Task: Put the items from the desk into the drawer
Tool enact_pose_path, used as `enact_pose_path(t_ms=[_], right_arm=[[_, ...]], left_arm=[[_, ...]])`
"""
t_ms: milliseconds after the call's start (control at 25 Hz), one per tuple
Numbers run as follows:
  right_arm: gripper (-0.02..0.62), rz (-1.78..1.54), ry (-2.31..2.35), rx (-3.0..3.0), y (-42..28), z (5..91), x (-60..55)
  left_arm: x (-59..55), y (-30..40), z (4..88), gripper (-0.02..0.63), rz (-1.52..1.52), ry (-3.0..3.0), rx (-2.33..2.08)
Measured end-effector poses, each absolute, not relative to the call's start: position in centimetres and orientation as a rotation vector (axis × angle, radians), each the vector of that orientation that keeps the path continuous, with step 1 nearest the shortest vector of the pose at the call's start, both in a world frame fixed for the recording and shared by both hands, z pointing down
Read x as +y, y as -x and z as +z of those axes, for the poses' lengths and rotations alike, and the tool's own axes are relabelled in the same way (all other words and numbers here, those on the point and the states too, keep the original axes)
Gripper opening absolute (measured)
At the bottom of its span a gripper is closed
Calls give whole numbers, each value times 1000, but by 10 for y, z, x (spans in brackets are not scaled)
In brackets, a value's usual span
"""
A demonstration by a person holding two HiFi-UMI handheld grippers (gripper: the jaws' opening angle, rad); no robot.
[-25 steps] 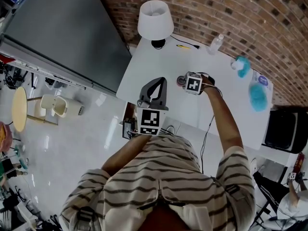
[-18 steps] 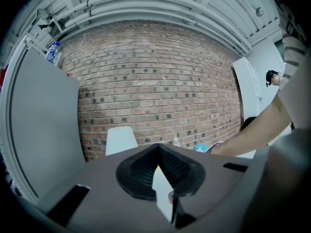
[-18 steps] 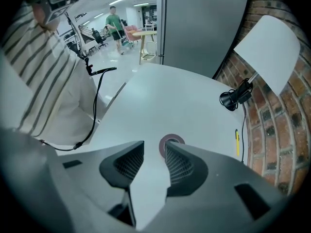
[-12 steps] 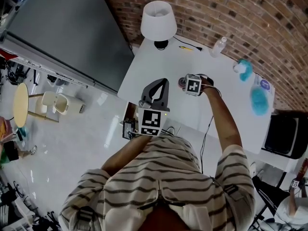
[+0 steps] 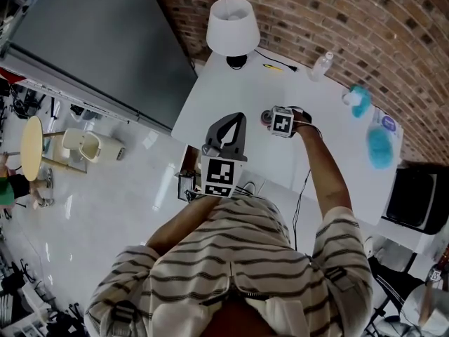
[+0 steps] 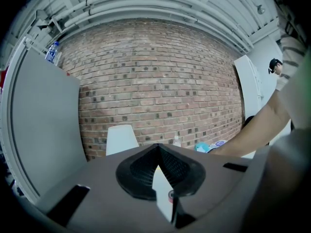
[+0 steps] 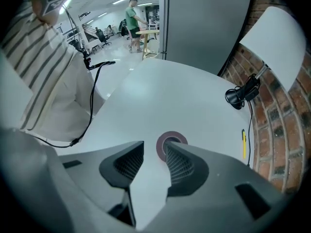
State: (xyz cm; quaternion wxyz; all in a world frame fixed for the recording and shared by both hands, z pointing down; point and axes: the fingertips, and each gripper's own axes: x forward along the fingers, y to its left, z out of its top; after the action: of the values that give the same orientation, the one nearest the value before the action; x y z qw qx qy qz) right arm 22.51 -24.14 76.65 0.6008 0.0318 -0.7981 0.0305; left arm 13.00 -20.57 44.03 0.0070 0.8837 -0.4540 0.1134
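Note:
A dark reddish tape roll (image 7: 163,141) lies flat on the white desk (image 5: 323,128). My right gripper (image 7: 154,147) stands open just over it; the right finger (image 7: 182,165) covers part of the roll and its hole, and the left finger is beside it. In the head view the roll (image 5: 265,117) shows at the right gripper (image 5: 272,120), near the desk's middle. My left gripper (image 5: 237,118) is held up near the desk's front edge, shut and with nothing in it. The left gripper (image 6: 158,148) points toward the brick wall. I cannot make out a drawer.
A white lamp (image 5: 231,25) stands at the desk's back left with a yellow pen (image 7: 243,137) near it. A clear bottle (image 5: 321,64) and blue items (image 5: 379,144) lie toward the right end. A grey partition (image 5: 91,48) stands left of the desk. A cable (image 7: 92,115) hangs off the front.
Both grippers stay where they were. Only the head view has shifted slightly, and a person far off on the left floor has come into view.

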Motion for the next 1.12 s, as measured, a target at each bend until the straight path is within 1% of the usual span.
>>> enact_pose_path(t_ms=[400,760,1120], right_arm=[[132,74,-64,-1857,-220,786,-249],[138,281,-14,-1799,-234,804,-223],[137,278,-24,-1784,-233,815,-228]], left_arm=[[-205,-128,449,5,393,-2735,-1434],[-208,-122,450,5,407,-2718,-1457],[-210,-119,453,6,424,-2711,-1474]])
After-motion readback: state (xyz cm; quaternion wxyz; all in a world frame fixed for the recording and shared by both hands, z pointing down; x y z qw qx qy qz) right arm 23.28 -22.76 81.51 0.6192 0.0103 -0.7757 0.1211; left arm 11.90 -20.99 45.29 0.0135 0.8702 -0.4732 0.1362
